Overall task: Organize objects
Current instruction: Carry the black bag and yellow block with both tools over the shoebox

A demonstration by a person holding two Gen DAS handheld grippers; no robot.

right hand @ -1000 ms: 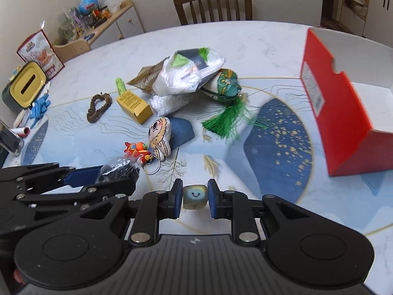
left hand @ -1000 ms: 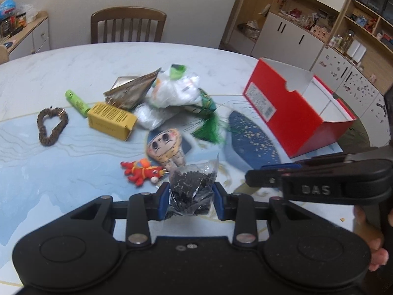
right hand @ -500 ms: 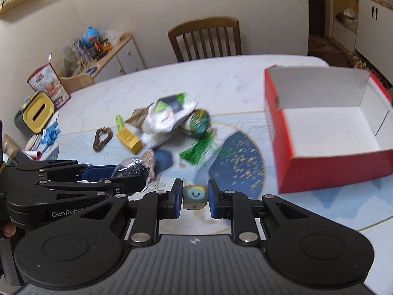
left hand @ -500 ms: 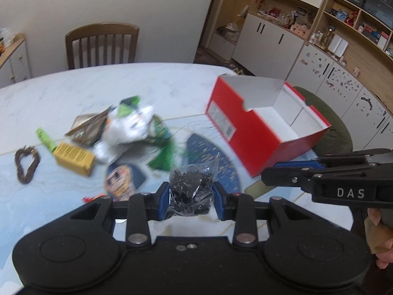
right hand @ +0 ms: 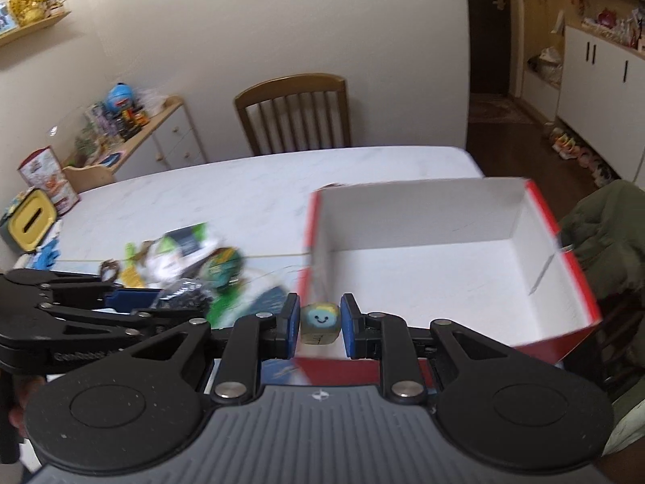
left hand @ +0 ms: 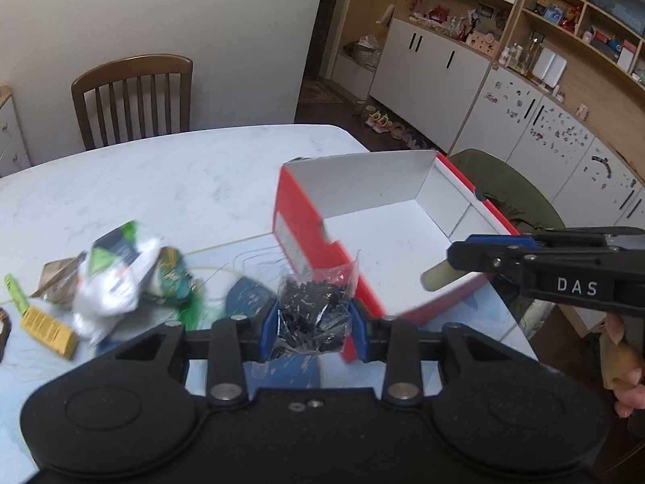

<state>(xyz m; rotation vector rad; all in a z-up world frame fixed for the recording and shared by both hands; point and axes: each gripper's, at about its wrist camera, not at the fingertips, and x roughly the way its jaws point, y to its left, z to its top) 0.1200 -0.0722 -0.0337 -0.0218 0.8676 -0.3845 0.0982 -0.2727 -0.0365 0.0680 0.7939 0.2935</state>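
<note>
My left gripper (left hand: 313, 324) is shut on a clear bag of small black pieces (left hand: 316, 310), held up near the front left corner of the red box (left hand: 306, 226). My right gripper (right hand: 320, 324) is shut on a small pale cube with a blue smiling face (right hand: 319, 320), raised at the near wall of the same box (right hand: 443, 258), which is open, white inside and has nothing in it. In the left wrist view the right gripper (left hand: 455, 258) hangs over the box's near right side with the cube (left hand: 435, 278) in it.
A heap lies left of the box: white plastic bag (left hand: 113, 282), green tasselled ornament (left hand: 177, 274), yellow carton (left hand: 46, 328), green tube (left hand: 16, 294). A wooden chair (right hand: 294, 113) stands behind the table (left hand: 141, 185), with an olive cushioned seat (right hand: 604, 234) on the right.
Both grippers have risen and swung right with their loads, from above the heap to the red box. The box's white interior has come into full view.
</note>
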